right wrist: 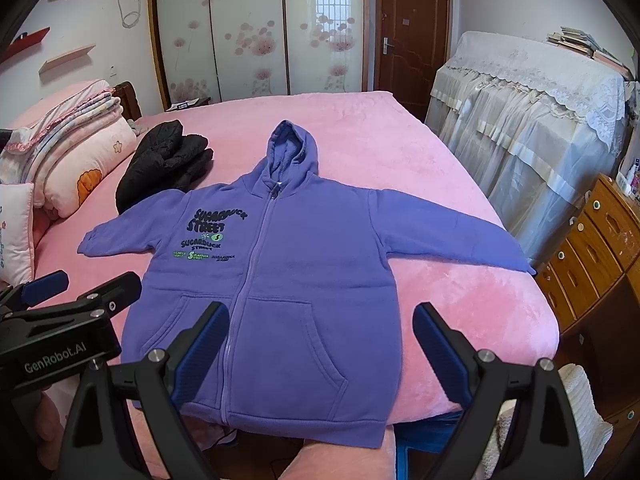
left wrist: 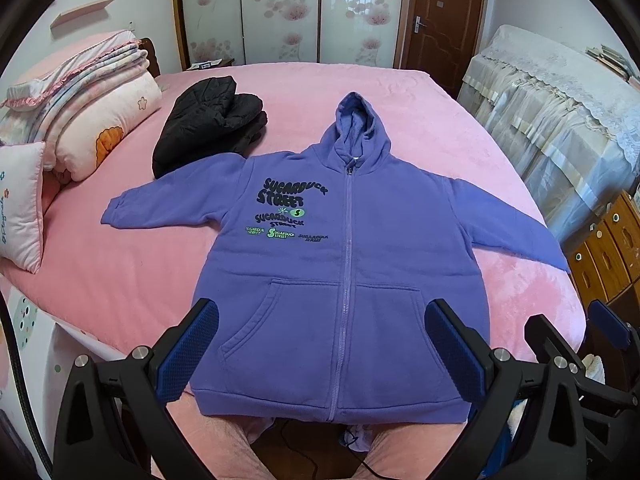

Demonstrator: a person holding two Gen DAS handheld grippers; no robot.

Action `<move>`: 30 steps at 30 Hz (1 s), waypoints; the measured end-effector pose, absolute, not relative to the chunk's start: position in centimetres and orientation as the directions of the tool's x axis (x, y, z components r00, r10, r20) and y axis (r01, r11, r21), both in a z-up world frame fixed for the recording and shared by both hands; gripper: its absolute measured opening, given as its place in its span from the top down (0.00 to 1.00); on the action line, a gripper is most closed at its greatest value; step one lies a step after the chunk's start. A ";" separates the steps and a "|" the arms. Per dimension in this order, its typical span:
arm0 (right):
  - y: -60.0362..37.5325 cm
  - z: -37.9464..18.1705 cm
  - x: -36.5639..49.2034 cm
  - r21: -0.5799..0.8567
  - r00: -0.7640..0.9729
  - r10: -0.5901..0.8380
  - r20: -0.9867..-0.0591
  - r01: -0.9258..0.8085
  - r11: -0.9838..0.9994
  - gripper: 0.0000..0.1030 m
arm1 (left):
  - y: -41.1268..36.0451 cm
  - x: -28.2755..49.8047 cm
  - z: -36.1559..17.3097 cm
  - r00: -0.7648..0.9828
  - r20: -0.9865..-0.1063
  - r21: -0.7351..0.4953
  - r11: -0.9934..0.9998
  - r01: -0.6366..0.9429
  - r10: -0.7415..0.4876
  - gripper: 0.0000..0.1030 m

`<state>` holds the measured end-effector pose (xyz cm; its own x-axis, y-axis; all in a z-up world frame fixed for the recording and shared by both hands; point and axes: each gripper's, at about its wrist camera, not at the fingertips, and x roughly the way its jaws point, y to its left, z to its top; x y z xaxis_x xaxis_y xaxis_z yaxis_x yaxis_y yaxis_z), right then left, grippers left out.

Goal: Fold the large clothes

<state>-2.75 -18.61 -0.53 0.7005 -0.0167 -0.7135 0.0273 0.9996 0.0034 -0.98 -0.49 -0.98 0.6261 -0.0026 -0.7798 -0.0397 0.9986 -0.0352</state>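
Note:
A purple zip hoodie (left wrist: 348,280) with black and green lettering lies flat, front up, on the pink bed (left wrist: 360,92), sleeves spread out and hood pointing away; it also shows in the right wrist view (right wrist: 288,280). My left gripper (left wrist: 320,344) is open and empty, held above the hoodie's hem. My right gripper (right wrist: 320,344) is open and empty, above the hem's right half. The left gripper also shows in the right wrist view (right wrist: 84,288) at the left edge, and the right gripper in the left wrist view (left wrist: 576,328) at the right edge.
A folded black jacket (left wrist: 208,124) lies on the bed beyond the left sleeve. Folded quilts (left wrist: 92,120) and a pillow (left wrist: 20,208) sit at the left. A lace-covered cabinet (right wrist: 532,120) and wooden drawers (right wrist: 592,248) stand at the right. A door (right wrist: 412,32) is behind.

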 end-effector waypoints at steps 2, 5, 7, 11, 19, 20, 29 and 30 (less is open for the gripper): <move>-18.6 -0.6 -2.7 0.003 0.701 -0.017 -0.713 0.027 1.000 0.09 | -0.6 -0.9 -1.0 0.624 -0.781 -0.032 0.999 -0.041 0.000 0.01; -18.5 -0.7 -2.8 0.010 0.697 -0.012 -0.717 0.028 1.000 0.09 | -0.8 -0.9 -1.0 0.623 -0.782 -0.028 0.999 -0.041 0.003 0.01; -18.5 -0.8 -2.8 0.012 0.696 -0.011 -0.717 0.028 1.000 0.09 | -0.8 -0.8 -1.0 0.623 -0.782 -0.028 0.999 -0.041 0.003 0.01; -18.5 -0.8 -2.9 0.014 0.697 -0.008 -0.717 0.026 1.000 0.09 | -0.9 -0.8 -1.1 0.622 -0.783 -0.029 0.999 -0.041 0.003 0.01; -18.6 -1.0 -2.9 0.018 0.697 -0.004 -0.717 0.023 1.000 0.09 | -0.9 -0.9 -1.1 0.623 -0.782 -0.029 0.999 -0.041 0.003 0.01; -18.6 -1.1 -2.9 0.019 0.697 -0.002 -0.717 0.022 1.000 0.09 | -0.8 -0.9 -1.1 0.622 -0.783 -0.029 0.999 -0.040 0.002 0.01; -18.7 -0.9 -2.8 0.018 0.705 0.000 -0.709 0.017 1.000 0.09 | -1.4 -1.3 -0.9 0.630 -0.776 -0.033 0.999 -0.038 -0.002 0.01; -18.8 -0.9 -2.8 0.019 0.707 0.003 -0.707 0.016 1.000 0.09 | -1.5 -1.3 -0.8 0.633 -0.774 -0.033 0.999 -0.036 -0.003 0.01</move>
<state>-2.83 -18.77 -0.86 0.7072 0.0026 -0.7070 0.0155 0.9997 0.0192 -1.31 -1.47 -0.79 0.6328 -0.0026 -0.7743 -0.0362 0.9988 -0.0329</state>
